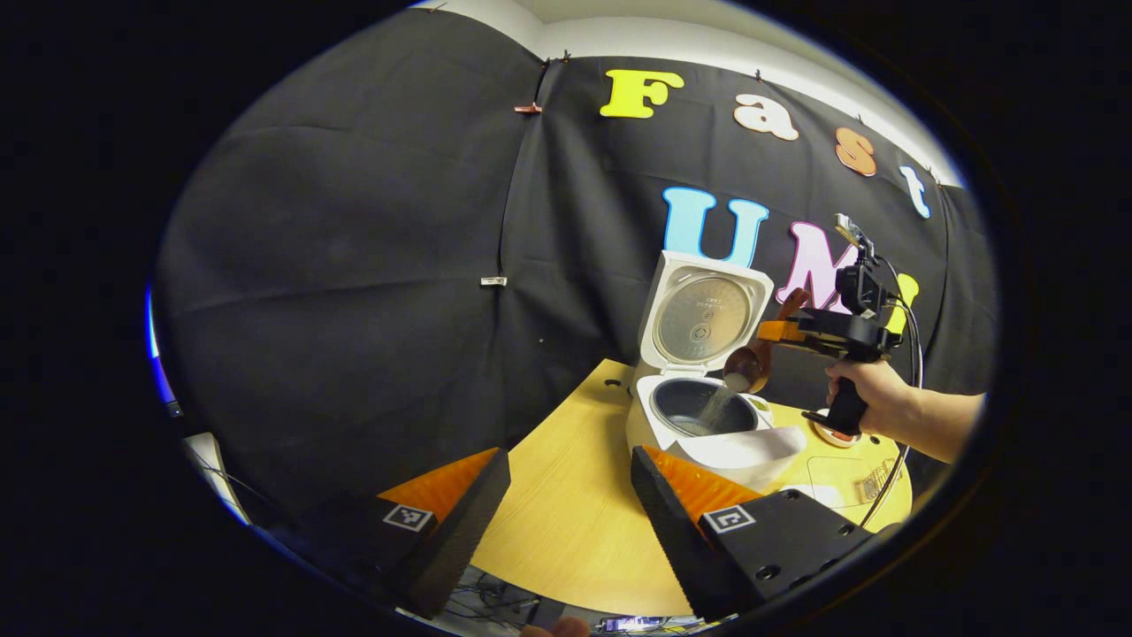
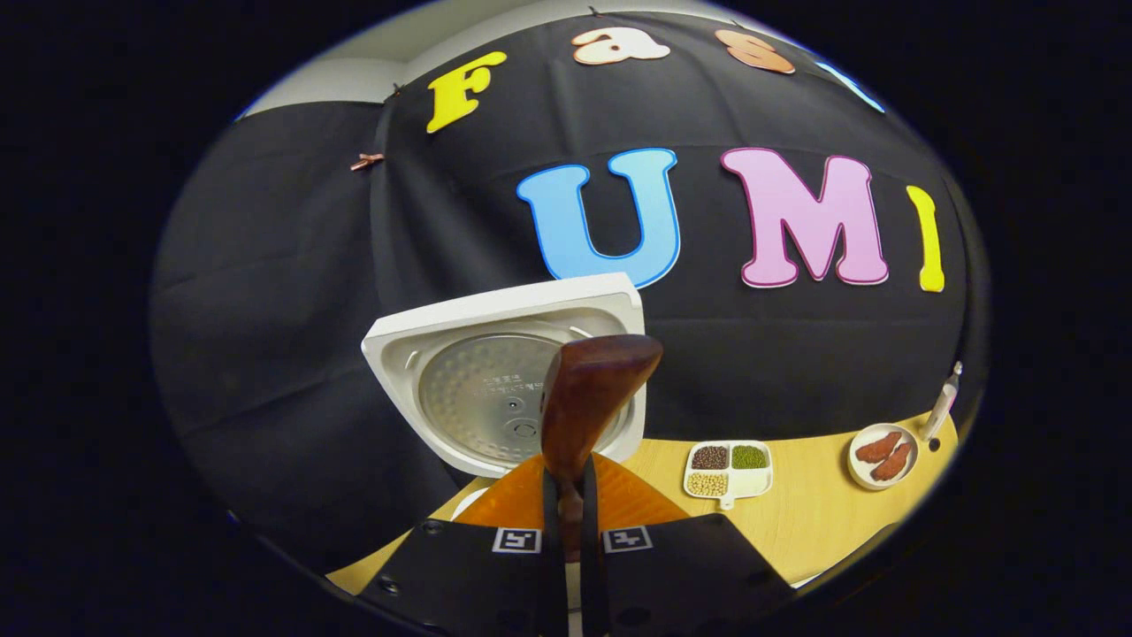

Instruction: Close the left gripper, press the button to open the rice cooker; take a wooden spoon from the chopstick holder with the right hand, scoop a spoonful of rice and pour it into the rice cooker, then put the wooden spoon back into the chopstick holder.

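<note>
In the left gripper view the right gripper (image 1: 768, 333), right of middle, pinches the wooden spoon (image 1: 750, 366). Its bowl tips just above the open rice cooker (image 1: 699, 416), spilling rice. The left gripper (image 1: 566, 495) sits open below.

Divided dish (image 2: 728, 469) of beans, plate (image 2: 884, 456) nearby

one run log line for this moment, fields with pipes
step: pouring rice | rice cooker: lid open | right hand-held gripper: shut on wooden spoon, tipped over pot | left hand-held gripper: open, holding nothing
</note>
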`<action>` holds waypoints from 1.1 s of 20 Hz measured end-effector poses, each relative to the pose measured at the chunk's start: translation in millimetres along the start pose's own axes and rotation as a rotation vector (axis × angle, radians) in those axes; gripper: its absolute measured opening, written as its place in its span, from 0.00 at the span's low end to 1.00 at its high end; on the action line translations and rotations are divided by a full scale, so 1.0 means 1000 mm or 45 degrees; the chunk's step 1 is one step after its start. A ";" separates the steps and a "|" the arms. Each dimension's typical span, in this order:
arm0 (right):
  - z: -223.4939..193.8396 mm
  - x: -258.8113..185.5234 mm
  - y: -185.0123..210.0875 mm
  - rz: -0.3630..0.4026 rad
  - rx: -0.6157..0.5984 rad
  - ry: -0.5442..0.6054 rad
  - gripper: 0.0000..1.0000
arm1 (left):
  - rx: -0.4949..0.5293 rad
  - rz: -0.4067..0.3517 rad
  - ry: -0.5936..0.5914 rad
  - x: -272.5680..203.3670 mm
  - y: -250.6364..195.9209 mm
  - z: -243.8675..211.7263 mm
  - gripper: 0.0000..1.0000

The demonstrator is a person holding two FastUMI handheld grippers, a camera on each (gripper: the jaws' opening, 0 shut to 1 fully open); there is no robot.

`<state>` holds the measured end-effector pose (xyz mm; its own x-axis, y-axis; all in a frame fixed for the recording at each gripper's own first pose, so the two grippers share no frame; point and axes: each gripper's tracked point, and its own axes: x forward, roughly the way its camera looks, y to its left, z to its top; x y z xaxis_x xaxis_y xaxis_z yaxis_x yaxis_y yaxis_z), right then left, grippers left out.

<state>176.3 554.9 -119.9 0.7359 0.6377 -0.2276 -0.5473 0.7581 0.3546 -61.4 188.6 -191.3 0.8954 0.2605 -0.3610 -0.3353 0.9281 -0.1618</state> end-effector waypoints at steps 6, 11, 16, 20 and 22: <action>0.005 0.000 0.011 0.066 -0.218 -0.020 0.11 | 0.006 0.006 0.008 0.002 0.002 -0.002 0.95; 0.011 -0.010 0.032 0.168 -0.448 -0.087 0.11 | 0.008 0.005 0.011 0.003 0.003 -0.003 0.95; 0.010 -0.021 0.058 0.278 -0.806 -0.163 0.11 | 0.004 0.009 0.018 0.004 0.006 -0.005 0.95; 0.008 -0.030 0.069 0.313 -0.944 -0.190 0.10 | 0.004 0.012 0.010 0.001 0.009 -0.004 0.95; 0.004 -0.031 0.070 0.329 -0.938 -0.171 0.10 | 0.006 0.014 0.010 0.001 0.010 -0.004 0.95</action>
<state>117.1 587.4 -84.5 0.5654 0.8196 -0.0923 -0.7961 0.5130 -0.3212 -65.4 197.1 -196.8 0.8894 0.2689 -0.3696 -0.3438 0.9265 -0.1531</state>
